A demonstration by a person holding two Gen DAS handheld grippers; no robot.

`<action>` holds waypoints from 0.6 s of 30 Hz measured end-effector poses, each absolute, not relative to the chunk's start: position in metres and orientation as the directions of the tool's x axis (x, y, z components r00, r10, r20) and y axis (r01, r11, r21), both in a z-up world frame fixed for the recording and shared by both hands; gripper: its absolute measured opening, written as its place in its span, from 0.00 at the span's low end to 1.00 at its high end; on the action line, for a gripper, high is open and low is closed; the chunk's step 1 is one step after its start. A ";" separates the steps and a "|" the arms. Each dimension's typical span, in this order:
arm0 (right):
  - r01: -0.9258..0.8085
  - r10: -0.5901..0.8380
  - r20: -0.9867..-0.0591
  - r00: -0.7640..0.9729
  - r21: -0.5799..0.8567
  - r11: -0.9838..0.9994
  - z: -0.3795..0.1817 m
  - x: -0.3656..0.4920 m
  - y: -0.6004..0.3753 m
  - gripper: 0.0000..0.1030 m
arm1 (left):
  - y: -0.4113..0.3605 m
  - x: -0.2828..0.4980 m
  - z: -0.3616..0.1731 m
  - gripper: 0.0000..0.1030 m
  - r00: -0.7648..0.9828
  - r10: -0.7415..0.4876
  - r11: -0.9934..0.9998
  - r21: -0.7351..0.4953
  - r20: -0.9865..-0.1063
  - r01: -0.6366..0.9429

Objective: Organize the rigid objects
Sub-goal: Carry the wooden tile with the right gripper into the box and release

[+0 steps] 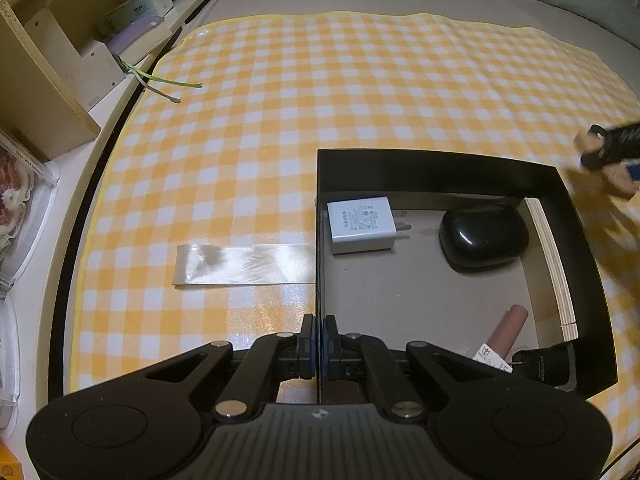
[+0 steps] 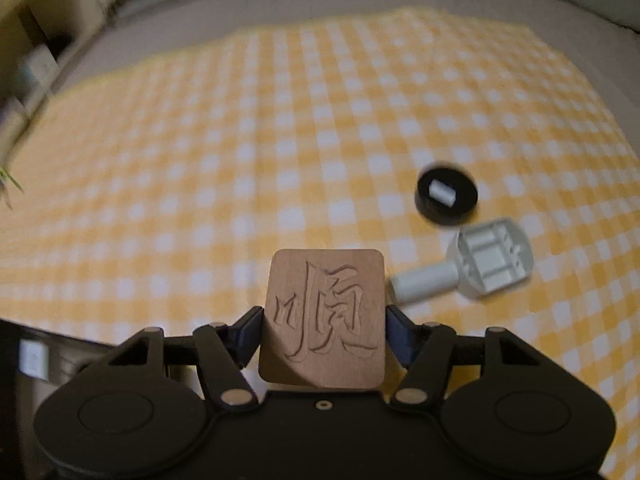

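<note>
Two hand-held grippers over yellow-checked cloth [image 1: 280, 120]: left [image 1: 319, 344] seemingly pinching box wall [image 1: 319, 240], right [image 2: 324, 332] clamping wooden block [image 2: 324, 316].

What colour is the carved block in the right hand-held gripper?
Light reddish-brown wood, the block bearing a carved character; clearest in the right wrist view.

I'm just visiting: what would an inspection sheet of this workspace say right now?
Surface: yellow checked cloth, strip of clear tape on it.
Job's things: black box holds a white charger, black case and pink tube; a carved wooden block, black disc and white plastic part are outside it.
Clutter: nothing seen.
Grippers: left claw shut on the box's wall; right claw shut on the block.
Cables: nothing seen.
Surroundings: shelves beside the cloth.
</note>
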State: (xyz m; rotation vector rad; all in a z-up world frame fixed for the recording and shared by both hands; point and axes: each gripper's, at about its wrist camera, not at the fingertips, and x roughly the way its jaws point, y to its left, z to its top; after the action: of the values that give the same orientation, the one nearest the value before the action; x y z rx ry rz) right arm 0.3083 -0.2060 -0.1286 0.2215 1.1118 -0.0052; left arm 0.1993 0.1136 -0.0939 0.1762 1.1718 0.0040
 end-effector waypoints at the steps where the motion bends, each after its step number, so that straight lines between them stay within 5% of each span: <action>1: 0.110 0.117 -0.875 0.469 0.190 0.976 -0.120 0.304 -0.205 0.64 | 0.114 0.199 -0.094 0.03 0.390 0.094 0.986 0.139 -0.916 0.088; 8: -0.001 0.355 -0.788 0.503 0.410 0.912 -0.075 0.276 -0.181 0.64 | 0.113 0.199 -0.094 0.04 0.392 0.097 0.986 0.143 -0.915 0.088; 18: -0.243 0.422 -0.849 0.319 0.357 0.902 -0.098 0.258 -0.073 0.64 | 0.119 0.193 -0.085 0.03 0.414 0.077 0.989 0.124 -0.907 0.087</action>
State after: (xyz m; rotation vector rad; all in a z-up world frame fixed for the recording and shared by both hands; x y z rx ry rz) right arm 0.2583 -0.0730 -0.0984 0.1754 1.1676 0.4397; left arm 0.1934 0.1190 -0.0849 0.1602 1.1453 -0.0062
